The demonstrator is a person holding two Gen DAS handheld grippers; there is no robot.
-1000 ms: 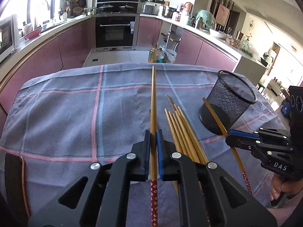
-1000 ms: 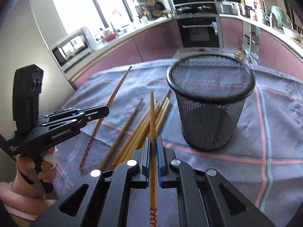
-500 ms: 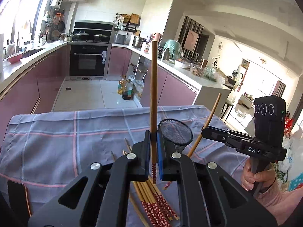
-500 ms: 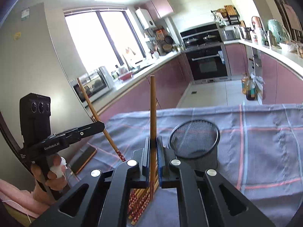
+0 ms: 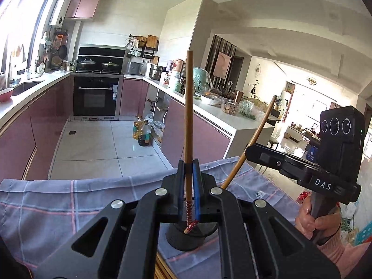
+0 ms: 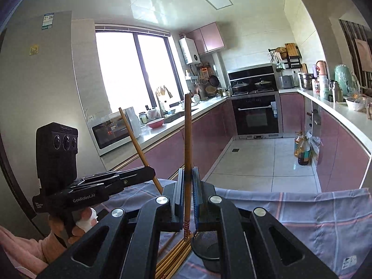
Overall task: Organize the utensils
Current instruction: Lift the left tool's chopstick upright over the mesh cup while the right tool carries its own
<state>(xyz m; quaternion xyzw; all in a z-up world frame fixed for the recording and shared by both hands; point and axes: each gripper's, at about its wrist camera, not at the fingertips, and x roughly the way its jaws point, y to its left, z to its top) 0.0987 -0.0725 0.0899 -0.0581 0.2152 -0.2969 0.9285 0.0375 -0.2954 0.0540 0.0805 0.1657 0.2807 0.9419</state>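
My left gripper (image 5: 187, 169) is shut on a wooden chopstick (image 5: 188, 116) held upright; its red patterned end reaches down to the black mesh cup (image 5: 190, 234) below. My right gripper (image 6: 187, 176) is shut on another chopstick (image 6: 187, 139), also upright, its lower end beside the mesh cup (image 6: 207, 246). Several chopsticks (image 6: 173, 255) lie on the cloth left of the cup. Each gripper shows in the other's view: the right one (image 5: 253, 150) with its slanted chopstick (image 5: 255, 137), the left one (image 6: 148, 171).
A blue-grey checked cloth (image 5: 58, 200) covers the table, whose far edge drops to the kitchen floor (image 5: 97, 148). Pink cabinets and an oven (image 5: 95, 95) stand beyond. A white counter (image 5: 232, 121) with clutter runs at the right.
Both grippers have tilted up from pointing at the table, raising their chopsticks from lying flat to upright, and have moved over and beside the mesh cup.
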